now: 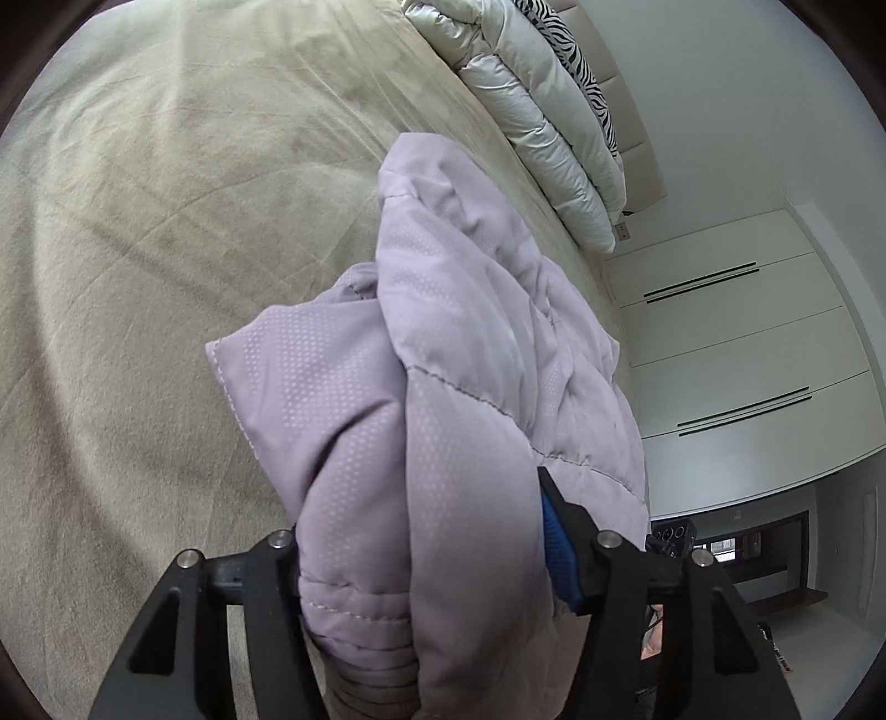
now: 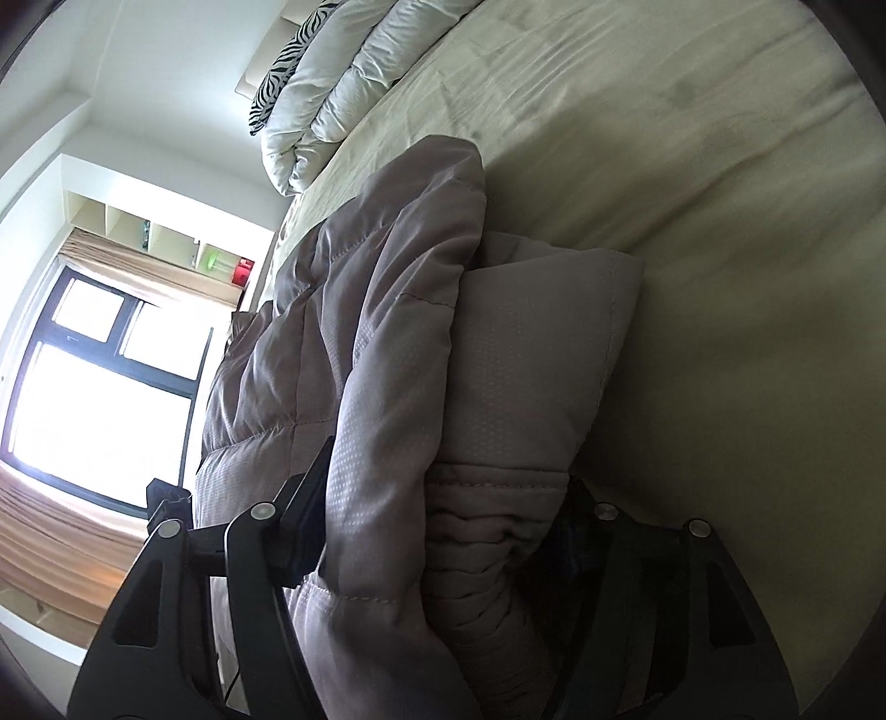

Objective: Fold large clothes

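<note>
A pale lilac quilted jacket is bunched up over the beige bed sheet. My left gripper is shut on a thick fold of the jacket near its ribbed cuff; the blue pad of the right finger presses its side and the left finger is mostly hidden by cloth. In the right wrist view the same jacket looks grey-lilac, and my right gripper is shut on another bunched fold with ribbing; the fabric hides the right finger.
A folded white duvet and a zebra-print pillow lie at the head of the bed. White wardrobe doors stand beside the bed. A bright window and shelves are on the other side.
</note>
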